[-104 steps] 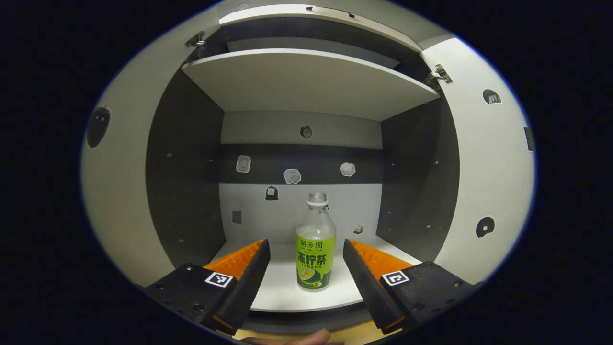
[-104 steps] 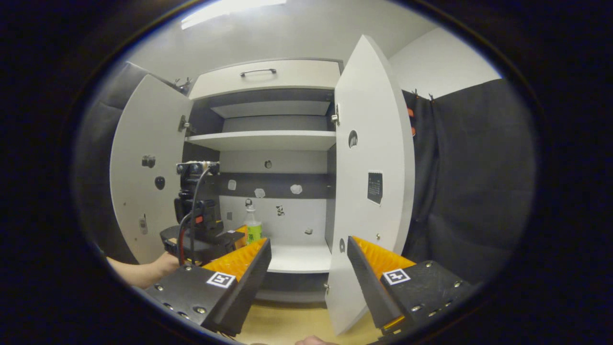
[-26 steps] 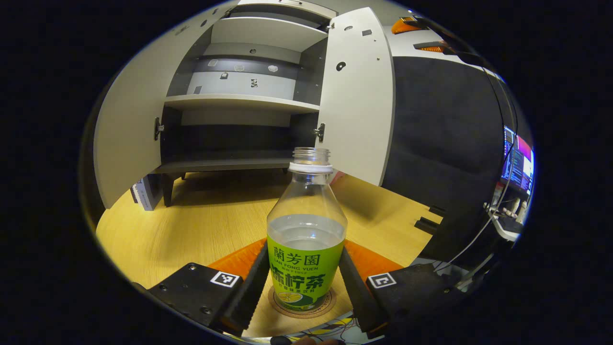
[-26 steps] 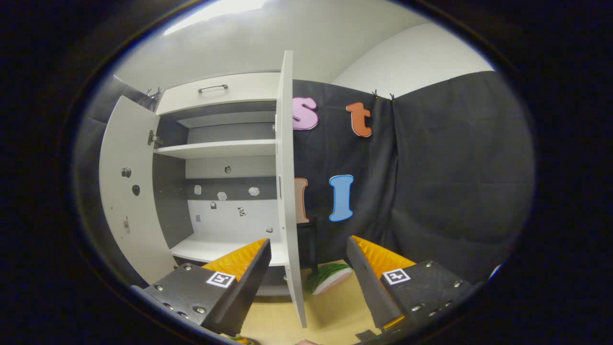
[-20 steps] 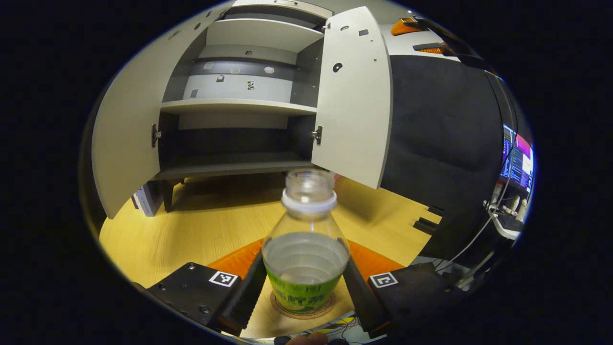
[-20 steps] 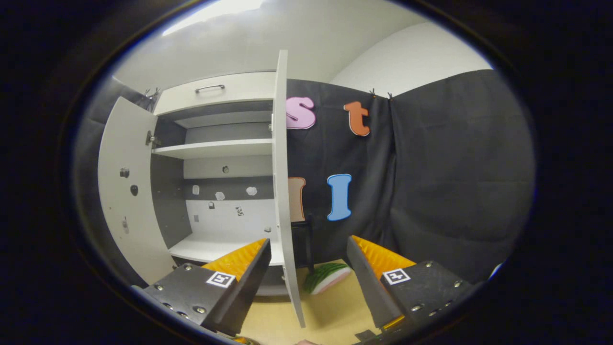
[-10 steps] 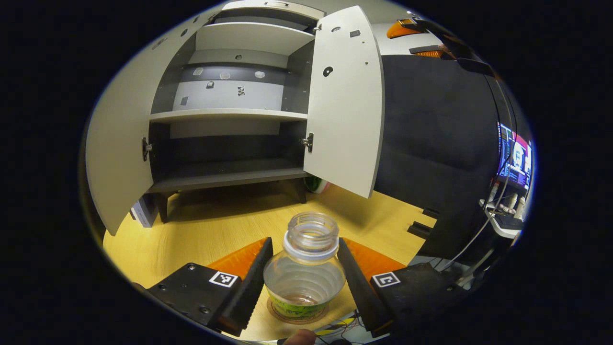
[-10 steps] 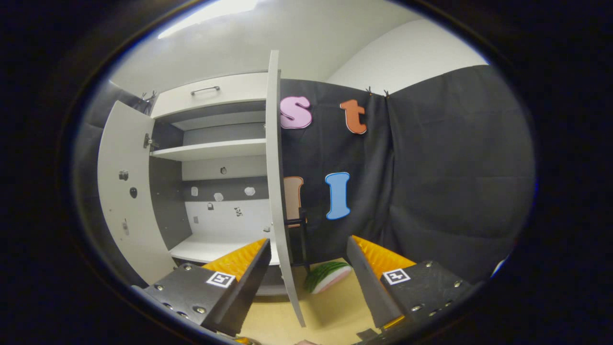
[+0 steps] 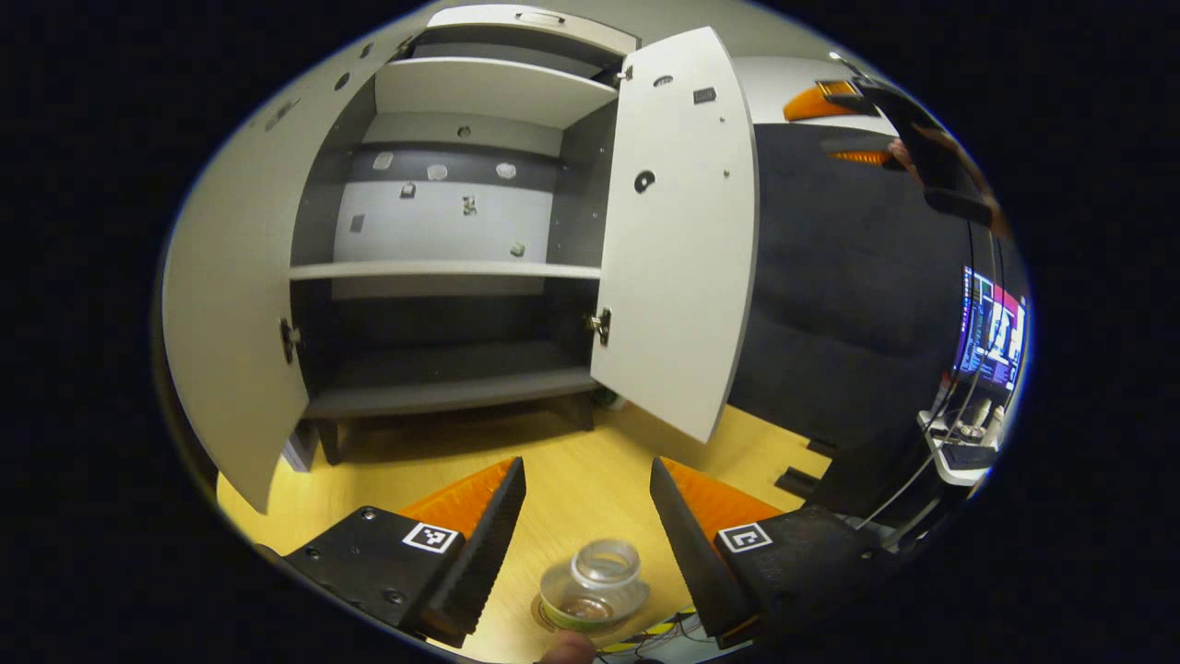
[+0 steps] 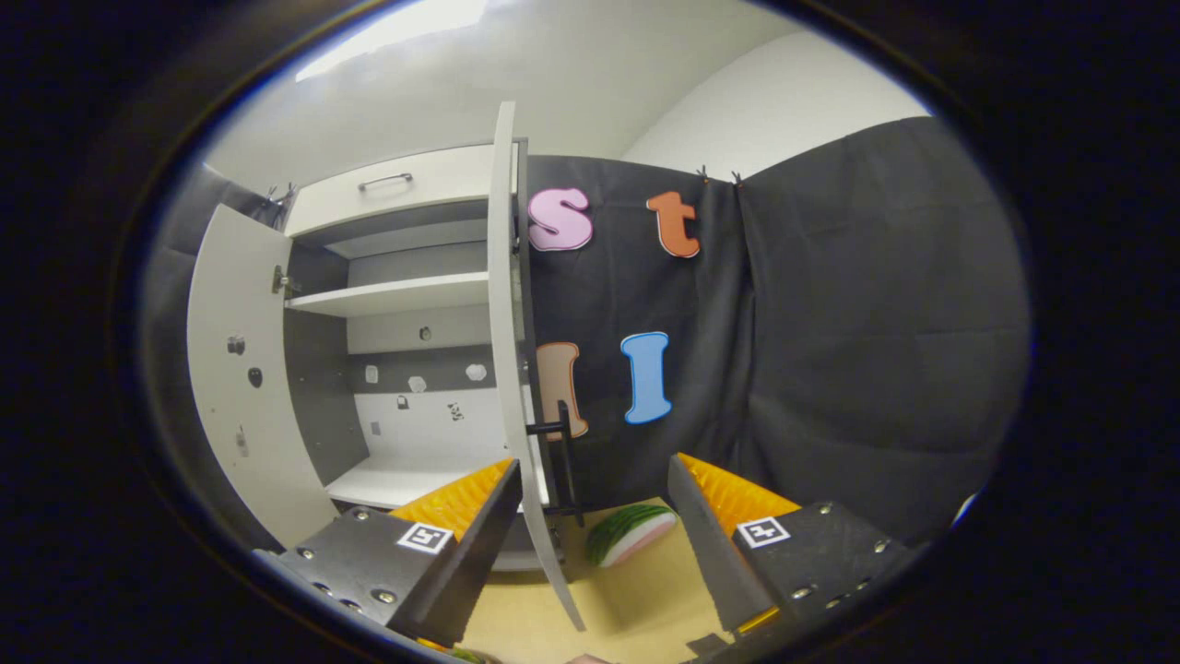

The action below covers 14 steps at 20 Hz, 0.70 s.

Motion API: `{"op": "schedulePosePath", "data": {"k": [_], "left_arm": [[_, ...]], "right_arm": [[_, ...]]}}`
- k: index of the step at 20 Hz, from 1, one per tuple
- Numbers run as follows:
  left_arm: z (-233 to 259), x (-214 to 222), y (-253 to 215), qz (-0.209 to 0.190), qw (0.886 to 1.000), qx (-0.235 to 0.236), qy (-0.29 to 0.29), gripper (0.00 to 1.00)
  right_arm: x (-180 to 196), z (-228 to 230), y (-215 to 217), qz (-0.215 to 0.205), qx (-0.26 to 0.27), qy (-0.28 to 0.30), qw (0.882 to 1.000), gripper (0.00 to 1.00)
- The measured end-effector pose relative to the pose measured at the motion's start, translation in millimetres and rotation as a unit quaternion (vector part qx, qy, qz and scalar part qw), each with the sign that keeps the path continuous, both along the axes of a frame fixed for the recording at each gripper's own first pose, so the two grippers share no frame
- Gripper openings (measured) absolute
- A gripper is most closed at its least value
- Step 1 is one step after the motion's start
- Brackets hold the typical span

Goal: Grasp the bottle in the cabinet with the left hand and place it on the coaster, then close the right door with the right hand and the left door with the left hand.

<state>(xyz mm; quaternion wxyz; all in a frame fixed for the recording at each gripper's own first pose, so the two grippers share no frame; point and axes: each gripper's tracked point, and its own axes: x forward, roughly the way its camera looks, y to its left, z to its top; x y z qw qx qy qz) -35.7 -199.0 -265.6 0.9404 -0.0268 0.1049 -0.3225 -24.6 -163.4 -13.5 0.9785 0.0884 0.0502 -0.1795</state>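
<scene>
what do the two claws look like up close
Left claw: two wedge-shaped fingers on black bolted plates, each plate bearing a square black-and-white tag. Right claw is built alike, with ridged inner finger faces.

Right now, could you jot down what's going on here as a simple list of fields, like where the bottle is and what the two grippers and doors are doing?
bottle: standing on the wooden table, seen from above; coaster hidden beneath it
left gripper: open, above the bottle, not touching
right gripper: open, empty, facing the right door's edge
right door: open
left door: open
cabinet: shelves bare
watermelon slice: on the table behind the right door
</scene>
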Motion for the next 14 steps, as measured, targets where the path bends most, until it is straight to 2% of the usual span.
{"op": "schedulePosePath", "data": {"k": [1, 2, 3, 4, 5, 6, 7, 9, 11, 12, 14], "left_arm": [[16, 3, 4, 0.006, 1.000, -0.001, -0.008, 0.87], [36, 6, 9, 0.013, 1.000, -0.001, -0.020, 0.88], [57, 11, 15, 0.022, 0.999, -0.004, -0.035, 0.88], [76, 15, 20, 0.028, 0.999, -0.004, -0.043, 0.89], [93, 16, 26, 0.035, 0.998, -0.006, -0.053, 0.89], [109, 19, 31, 0.039, 0.998, -0.002, -0.058, 0.90], [121, 19, 36, 0.040, 0.997, 0.003, -0.063, 0.90], [151, 23, 50, 0.056, 0.995, 0.012, -0.079, 0.90], [177, 21, 58, 0.062, 0.994, 0.014, -0.088, 0.90], [187, 22, 64, 0.068, 0.994, 0.014, -0.089, 0.89], [207, 20, 74, 0.077, 0.993, 0.011, -0.091, 0.89]], "right_arm": [[-2, -3, -3, 0.002, -0.002, 0.003, 1.000, 0.93], [-4, -5, -8, 0.002, -0.007, 0.004, 1.000, 0.96], [-7, -6, -15, -0.001, -0.014, 0.004, 1.000, 0.94], [-11, -2, -25, -0.015, -0.022, -0.006, 1.000, 0.96], [-13, 2, -36, -0.027, -0.029, -0.019, 0.999, 0.93], [-15, 6, -44, -0.037, -0.032, -0.028, 0.998, 0.99], [-15, 7, -51, -0.041, -0.033, -0.032, 0.998, 0.96], [-15, 8, -68, -0.049, -0.035, -0.036, 0.998, 0.96], [-13, 13, -79, -0.048, -0.045, -0.045, 0.997, 0.99], [-9, 12, -87, -0.048, -0.053, -0.043, 0.997, 0.96], [3, 0, -98, -0.039, -0.064, -0.022, 0.997, 0.96]]}}
